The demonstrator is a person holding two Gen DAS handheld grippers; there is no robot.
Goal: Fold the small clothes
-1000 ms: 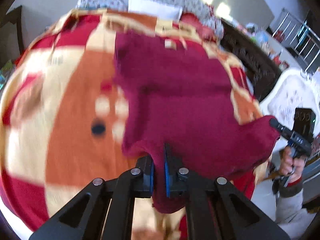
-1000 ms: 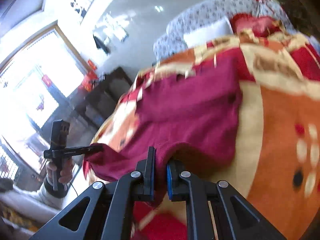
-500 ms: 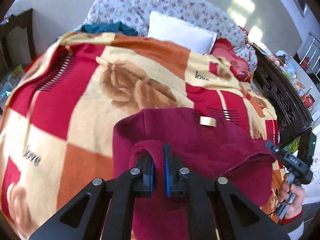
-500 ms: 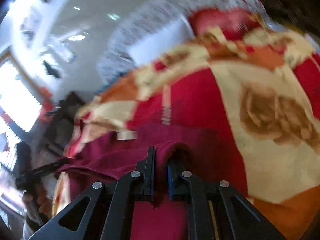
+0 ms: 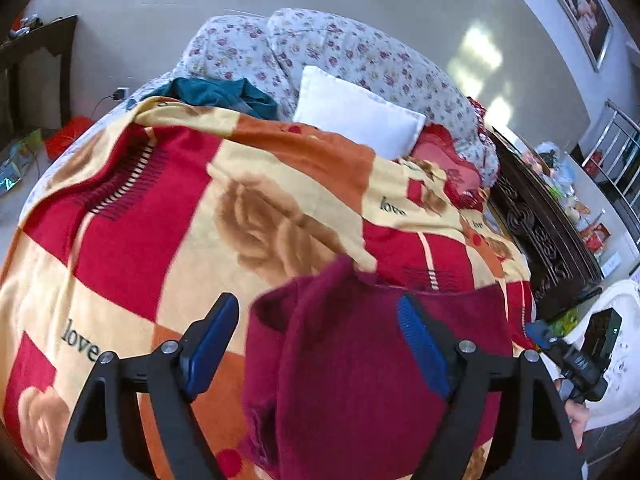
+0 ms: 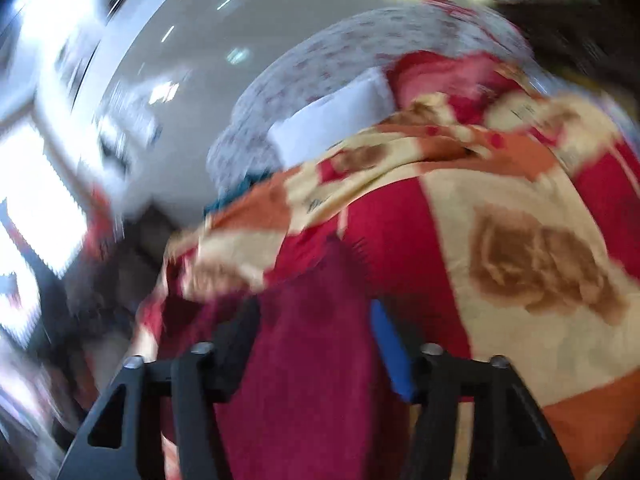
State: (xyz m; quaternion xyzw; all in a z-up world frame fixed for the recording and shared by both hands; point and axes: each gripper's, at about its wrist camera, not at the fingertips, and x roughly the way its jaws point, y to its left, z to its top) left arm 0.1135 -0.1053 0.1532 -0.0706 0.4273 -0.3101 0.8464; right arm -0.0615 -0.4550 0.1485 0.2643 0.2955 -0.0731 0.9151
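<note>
A dark red knit garment (image 5: 360,368) lies folded over on the patterned blanket (image 5: 168,216) at the near edge of the bed. My left gripper (image 5: 320,344) is open, its blue pads (image 5: 212,340) spread to either side of the garment's left part, not gripping it. My right gripper (image 6: 316,344) is open too, above the same garment (image 6: 312,380); that view is blurred by motion. The right gripper also shows at the right edge of the left wrist view (image 5: 576,360).
A white pillow (image 5: 356,116), a floral duvet (image 5: 340,52) and a teal garment (image 5: 216,94) lie at the head of the bed. A dark carved wooden cabinet (image 5: 536,224) stands to the right of the bed. A red cushion (image 5: 444,160) lies by the pillow.
Both grippers carried the garment's near edge forward over itself, then opened and let go. The garment now lies folded. The right gripper is still moving.
</note>
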